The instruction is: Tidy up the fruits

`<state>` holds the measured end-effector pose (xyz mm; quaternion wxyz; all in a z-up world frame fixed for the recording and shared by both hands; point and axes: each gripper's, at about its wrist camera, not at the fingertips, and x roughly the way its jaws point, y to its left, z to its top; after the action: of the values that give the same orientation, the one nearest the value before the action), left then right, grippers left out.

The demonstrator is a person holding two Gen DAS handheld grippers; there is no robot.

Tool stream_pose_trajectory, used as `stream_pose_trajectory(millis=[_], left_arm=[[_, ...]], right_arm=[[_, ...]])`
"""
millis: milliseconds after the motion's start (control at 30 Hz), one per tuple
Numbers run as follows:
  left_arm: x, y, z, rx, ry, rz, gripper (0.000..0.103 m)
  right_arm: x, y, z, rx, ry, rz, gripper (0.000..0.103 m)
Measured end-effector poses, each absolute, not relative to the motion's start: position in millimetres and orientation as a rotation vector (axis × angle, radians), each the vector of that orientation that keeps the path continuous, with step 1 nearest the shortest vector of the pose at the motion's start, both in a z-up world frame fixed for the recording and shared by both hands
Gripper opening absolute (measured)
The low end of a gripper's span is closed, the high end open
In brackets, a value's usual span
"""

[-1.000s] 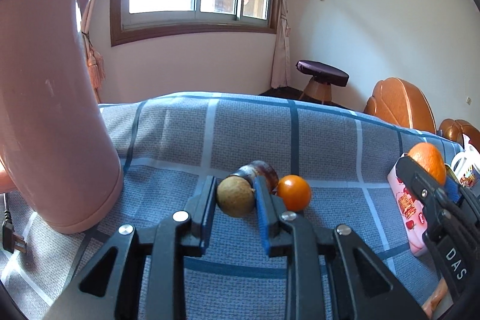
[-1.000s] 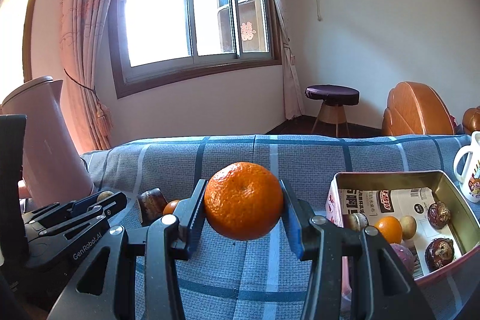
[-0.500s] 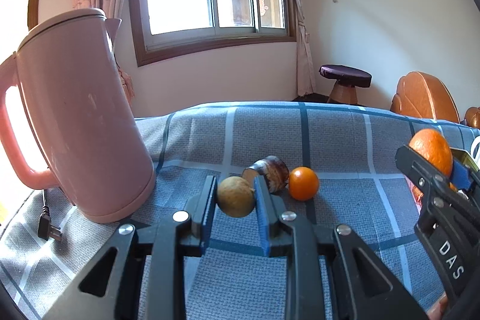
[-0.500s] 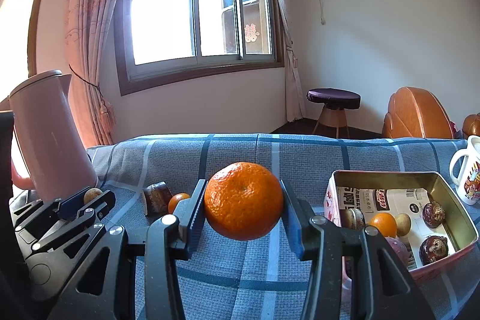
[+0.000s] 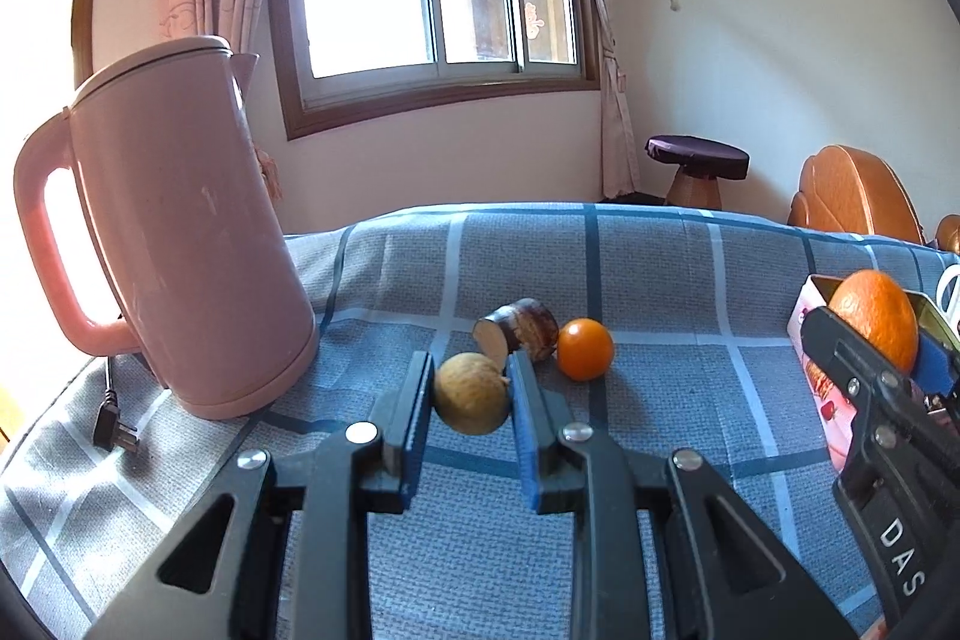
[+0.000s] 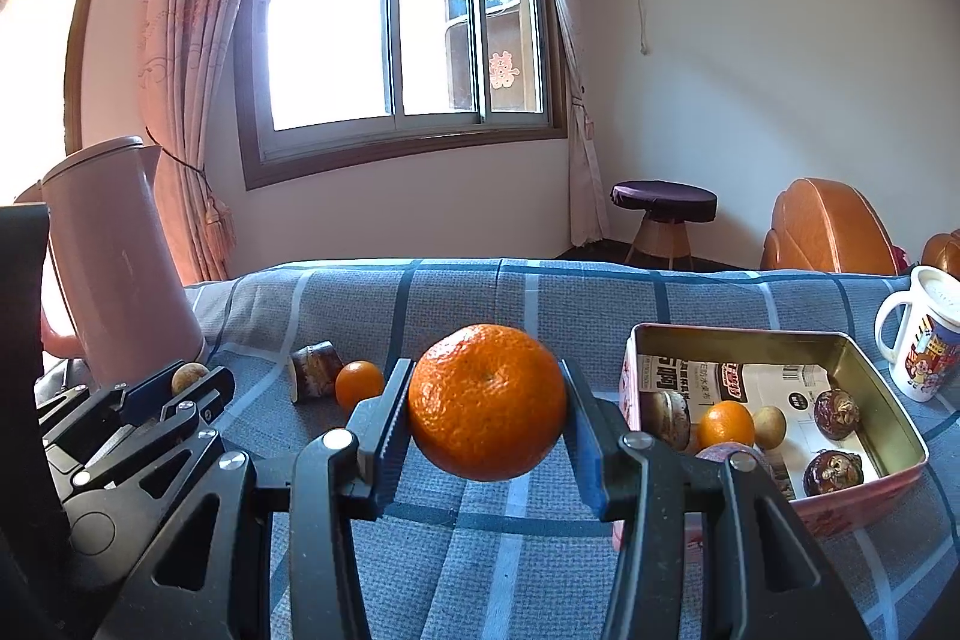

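Observation:
My left gripper is shut on a small tan round fruit and holds it above the blue checked cloth. My right gripper is shut on a big orange, held above the cloth left of the metal tin. The tin holds several small fruits, among them a small orange. On the cloth lie a brown cut chunk and a small orange fruit. In the right wrist view the left gripper sits at the far left.
A pink electric kettle stands at the left with its plug on the cloth. A white printed mug stands right of the tin. Behind the table are a stool and wooden chairs.
Both grippers have risen and drawn back from the cloth, each still holding its fruit. The kettle and the two loose pieces on the cloth now appear farther off.

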<state>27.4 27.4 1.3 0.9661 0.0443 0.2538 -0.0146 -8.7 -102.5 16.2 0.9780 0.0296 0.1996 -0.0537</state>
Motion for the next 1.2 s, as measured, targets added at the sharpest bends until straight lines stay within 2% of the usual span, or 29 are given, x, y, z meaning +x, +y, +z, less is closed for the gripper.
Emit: stream_pose_trajectory(millis=[1200], left_arm=[[-20, 6, 0, 0.063, 0.509, -0.028, 0.027]], right_arm=[[-60, -135, 18, 0.033, 0.396, -0.15, 0.048]])
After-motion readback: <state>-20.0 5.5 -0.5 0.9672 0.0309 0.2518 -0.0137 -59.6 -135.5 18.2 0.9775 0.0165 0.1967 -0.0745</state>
